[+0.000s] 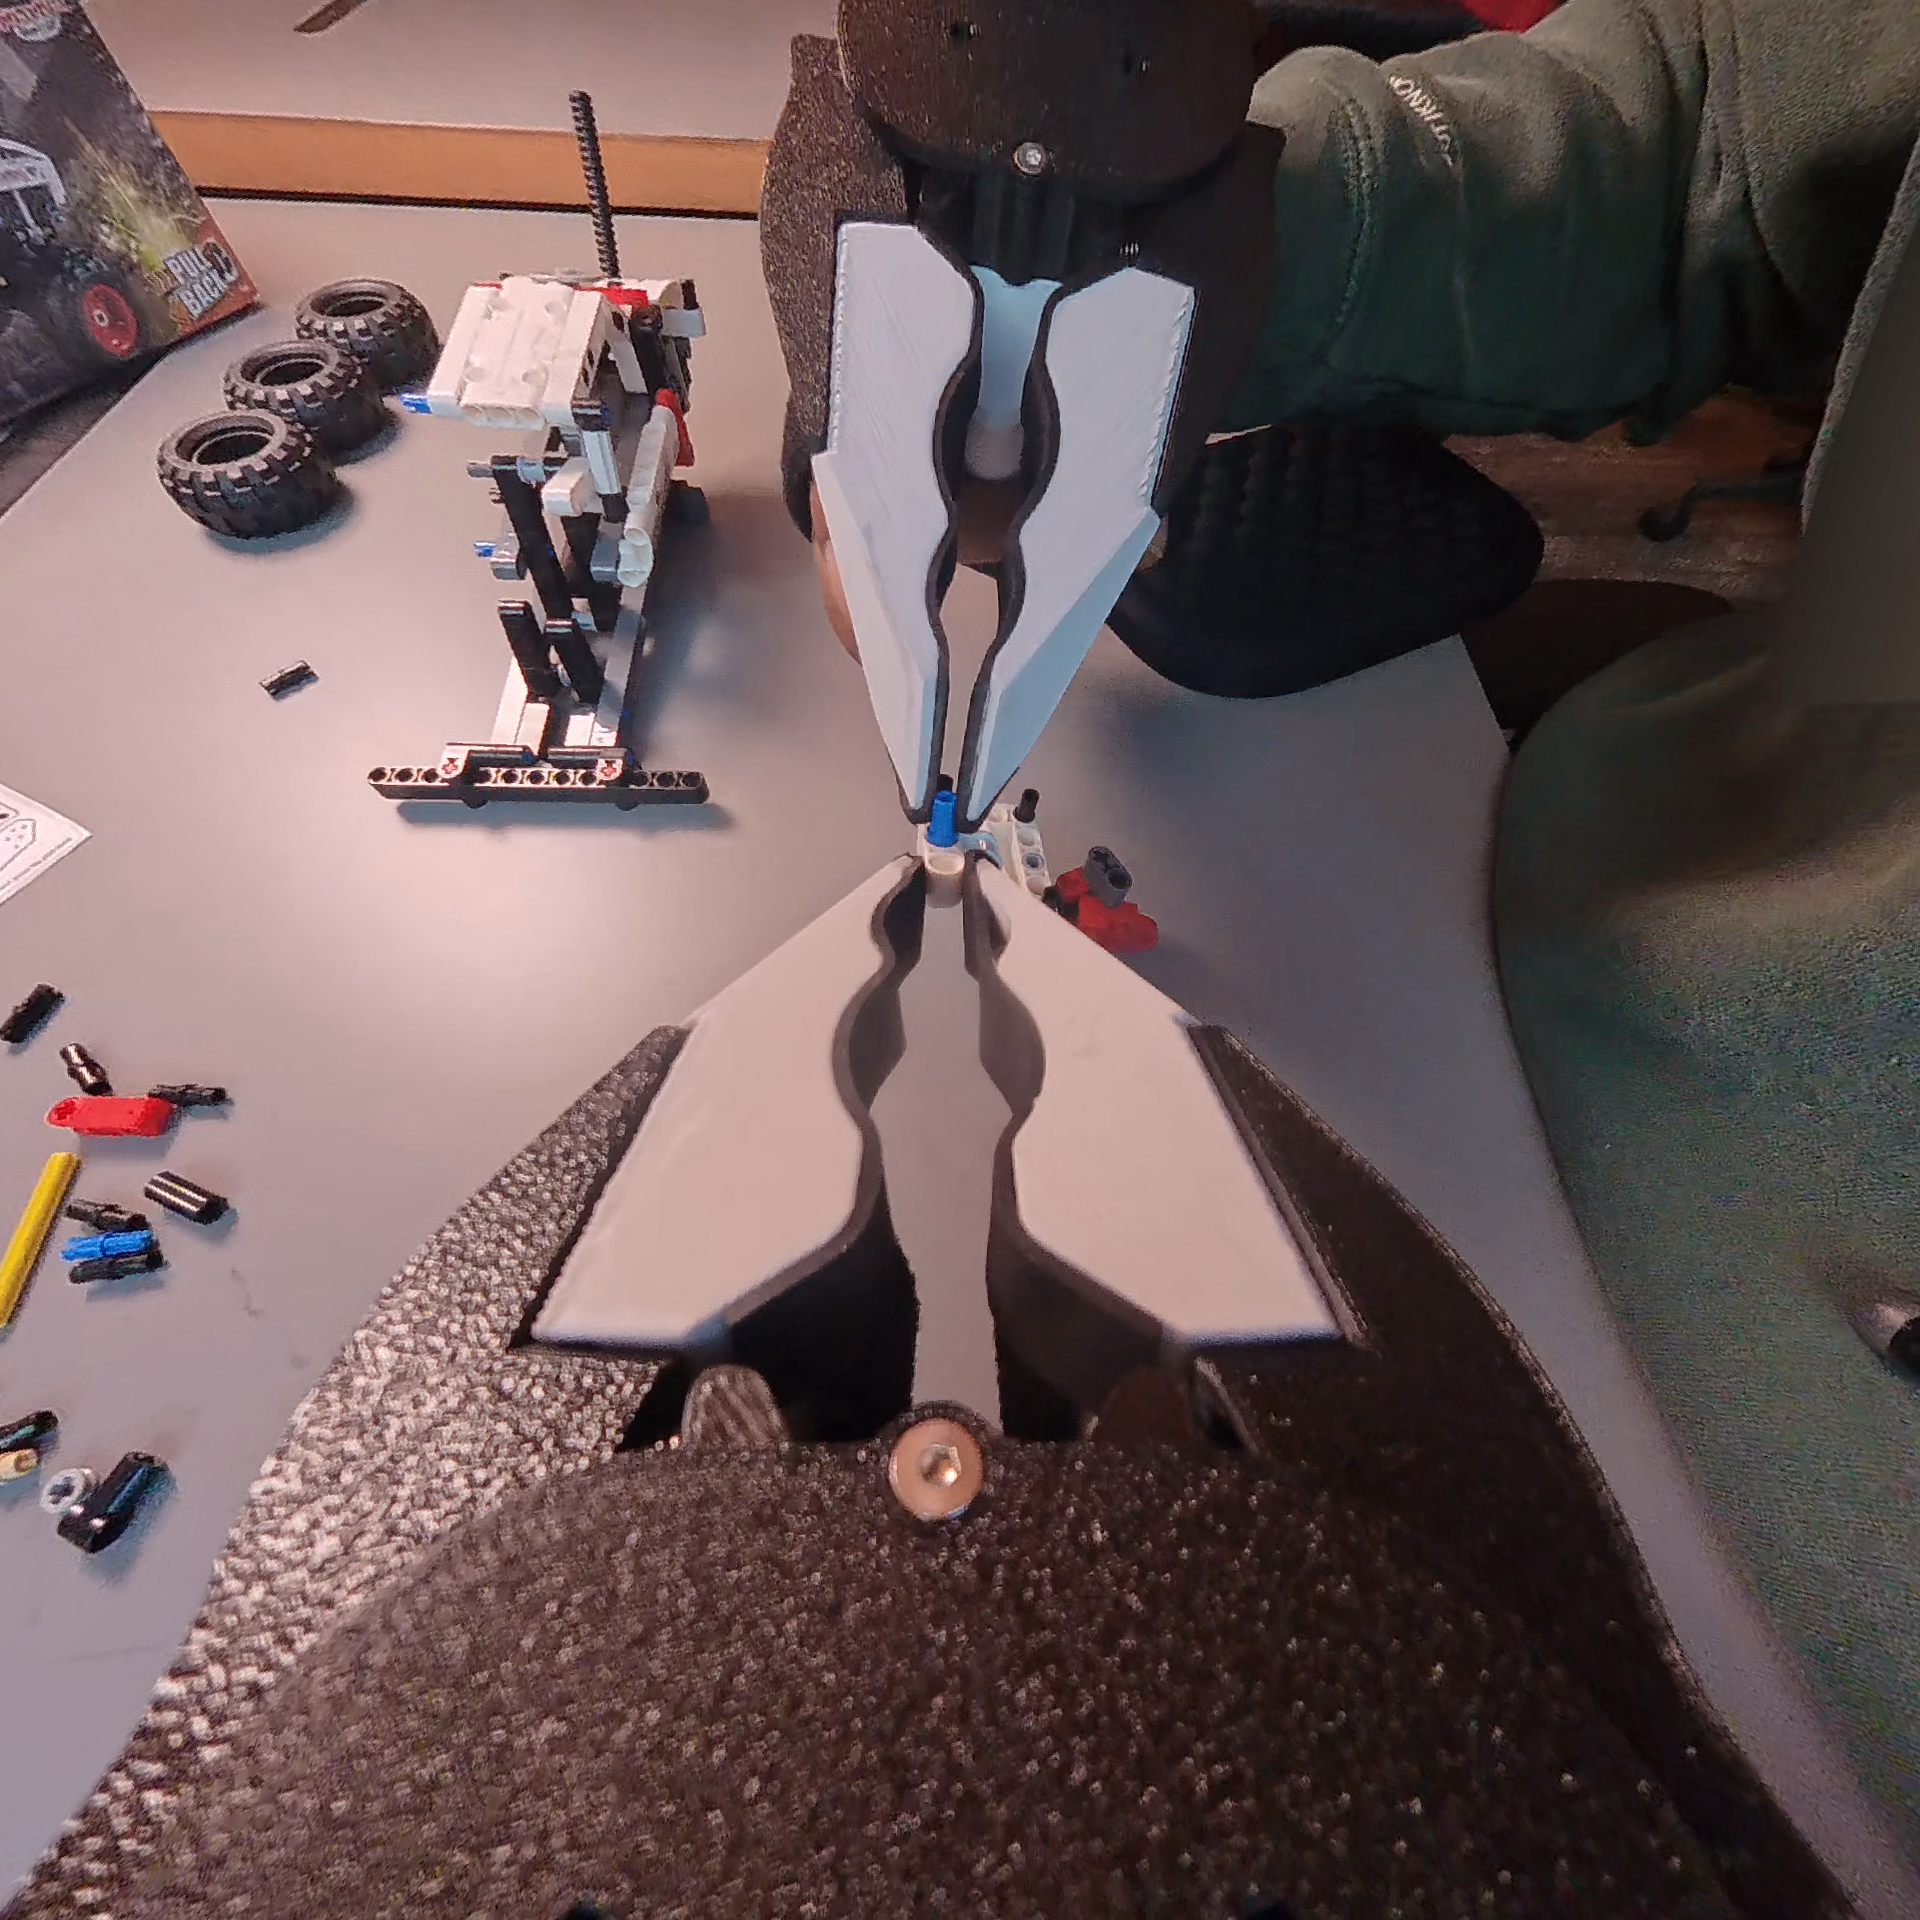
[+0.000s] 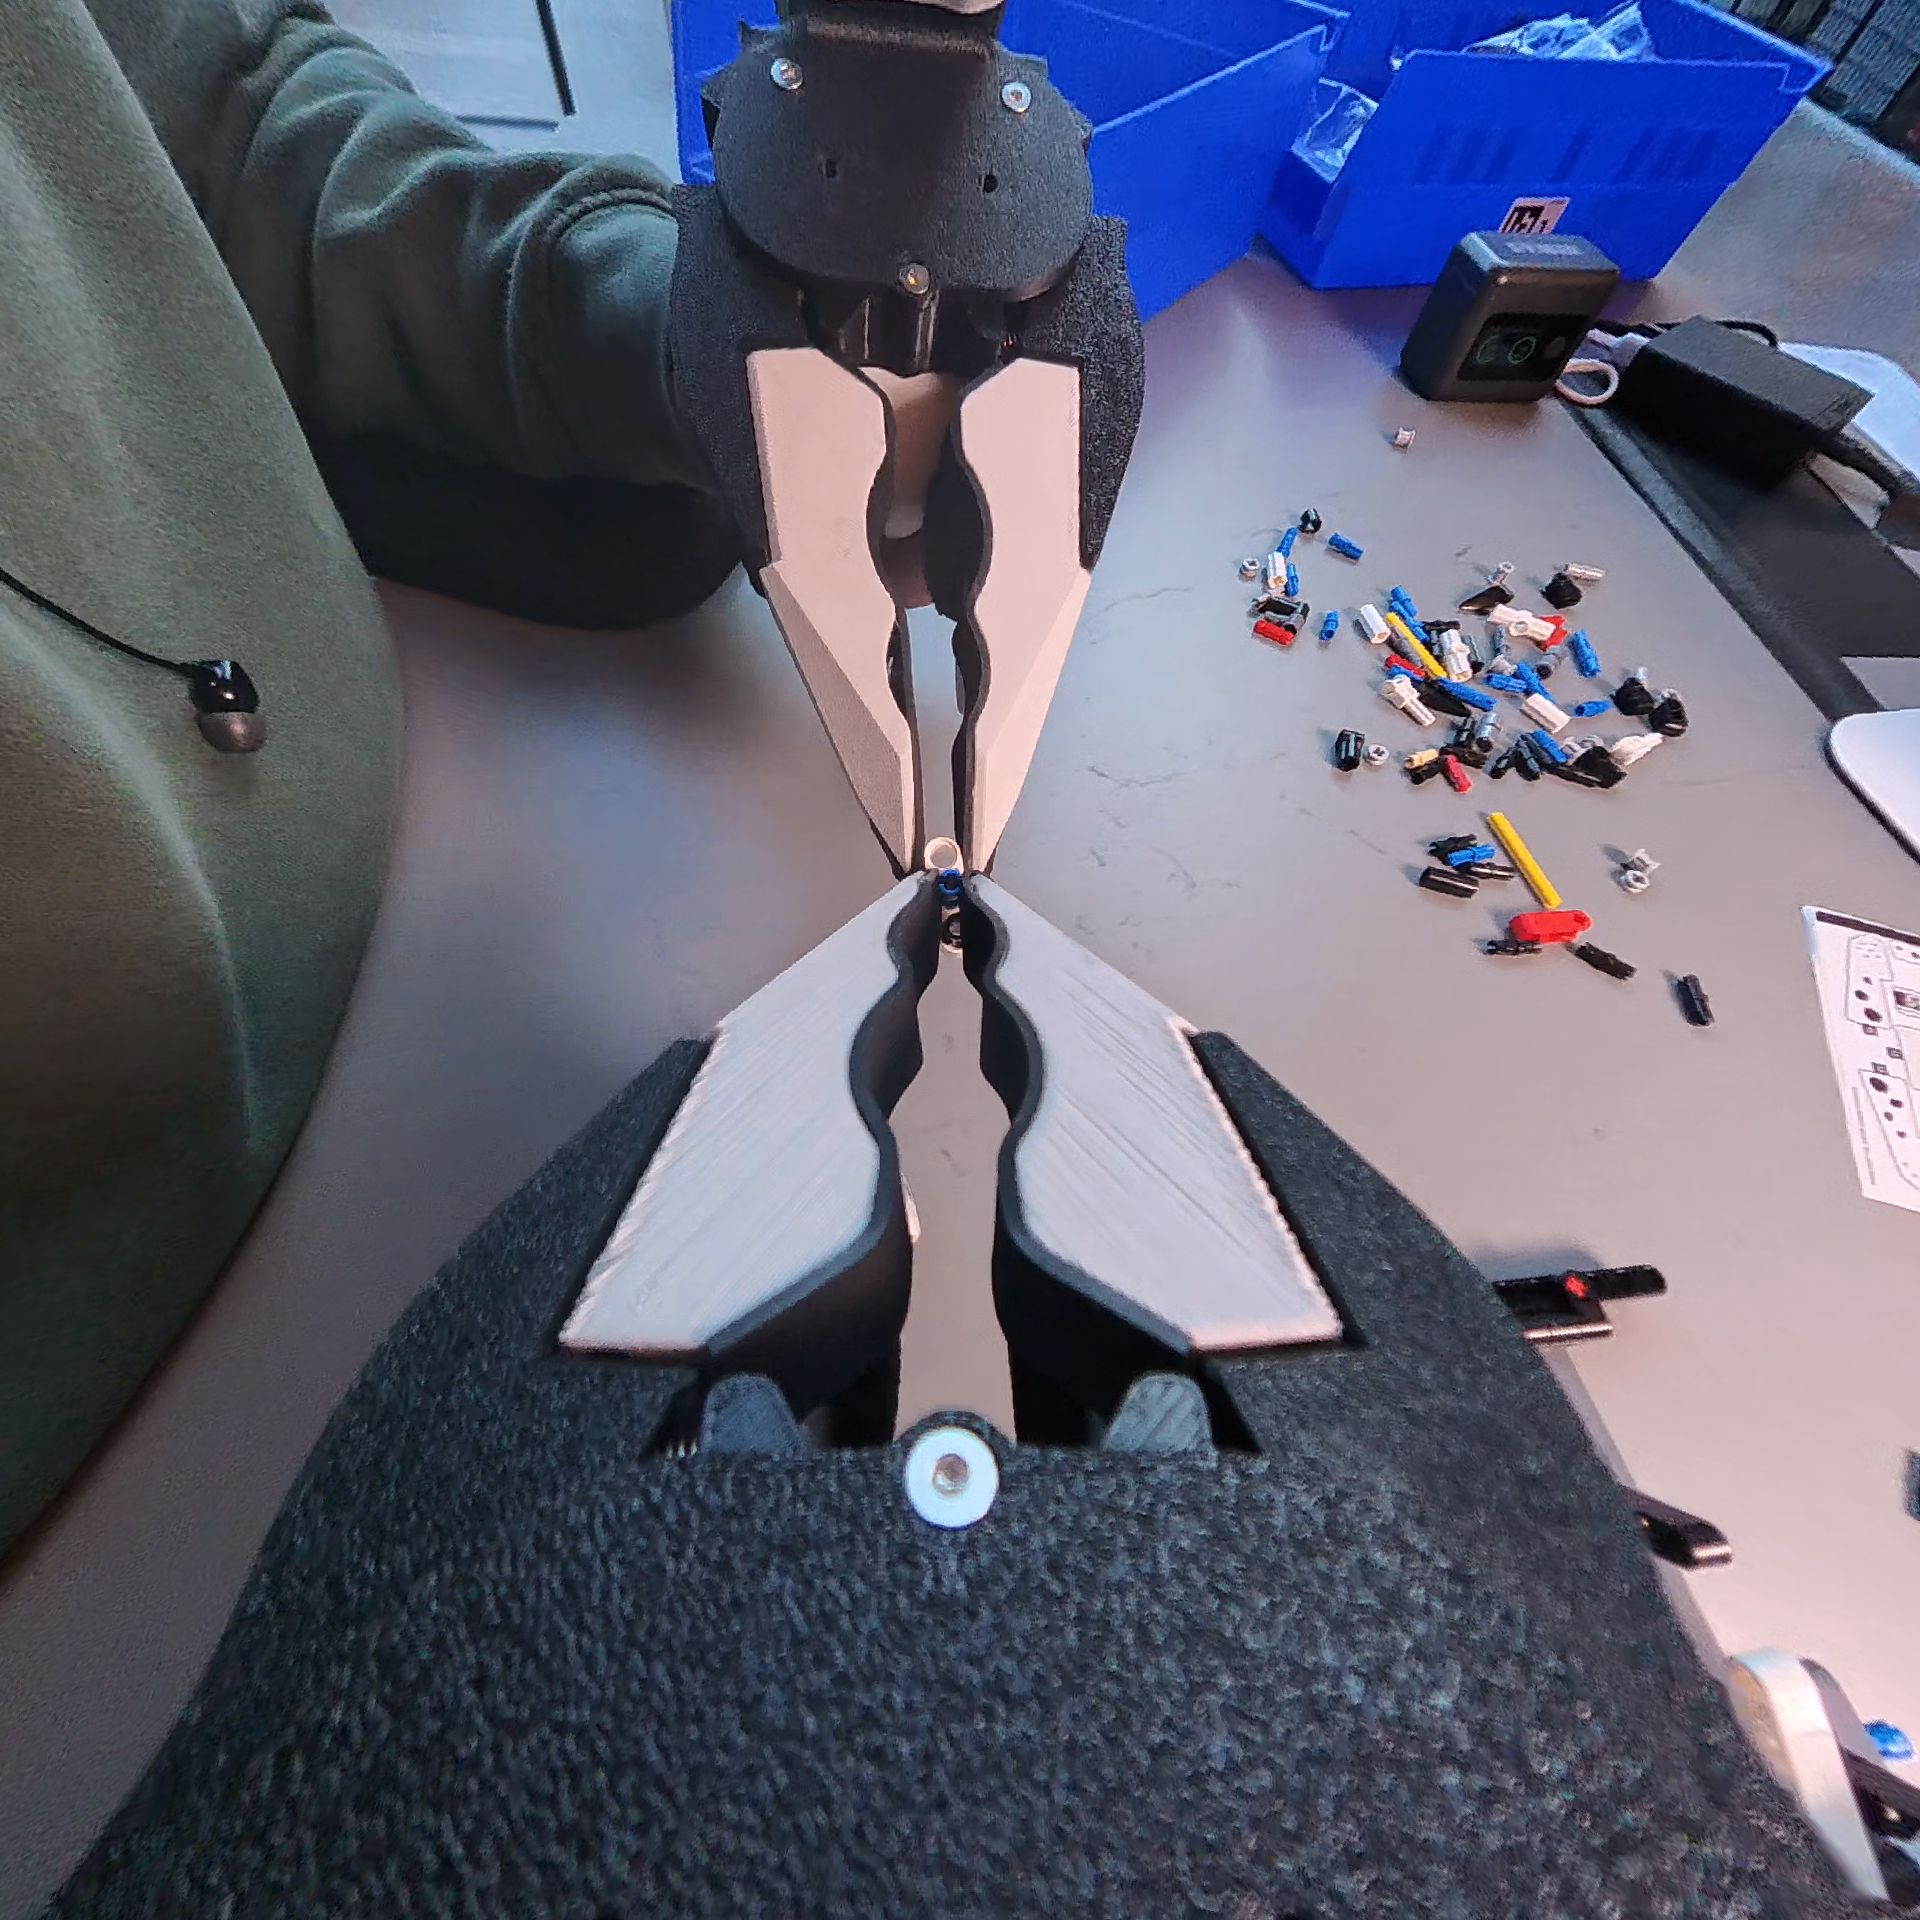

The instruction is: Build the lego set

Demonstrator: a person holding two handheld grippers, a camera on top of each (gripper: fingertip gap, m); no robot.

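1. Left wrist view: The left gripper (image 1: 943, 878) was clenched on a small pale connector piece (image 1: 940, 864), held just above the grey table (image 1: 312, 935). Tip to tip with it, the right gripper (image 1: 943, 808) pinched a blue pin (image 1: 943, 819) that stood in or just at the connector's hole; I cannot tell how deeply it was seated. Just beyond lay a small white-and-red sub-assembly (image 1: 1081, 883). Farther left, the partly built truck frame (image 1: 566, 499) rested on the table, with three black tyres (image 1: 296, 416) beside it, not yet fitted, and the set's box (image 1: 94, 208) behind them. Loose pins and a red beam (image 1: 109, 1114) lay scattered at the left edge.

2. Right wrist view: The right gripper (image 2: 943, 894) was closed on the blue pin (image 2: 945, 885), meeting the connector (image 2: 940, 854) gripped by the left gripper (image 2: 940, 847). A sizeable pile of unused pieces (image 2: 1475, 675) lay to the right, near a printed instruction sheet (image 2: 1870, 1049), with blue bins (image 2: 1507, 156) at the back.

3. Judging by the bare frame, unmounted tyres and the many loose parts, the build seemed roughly mid-way, with much assembly left.
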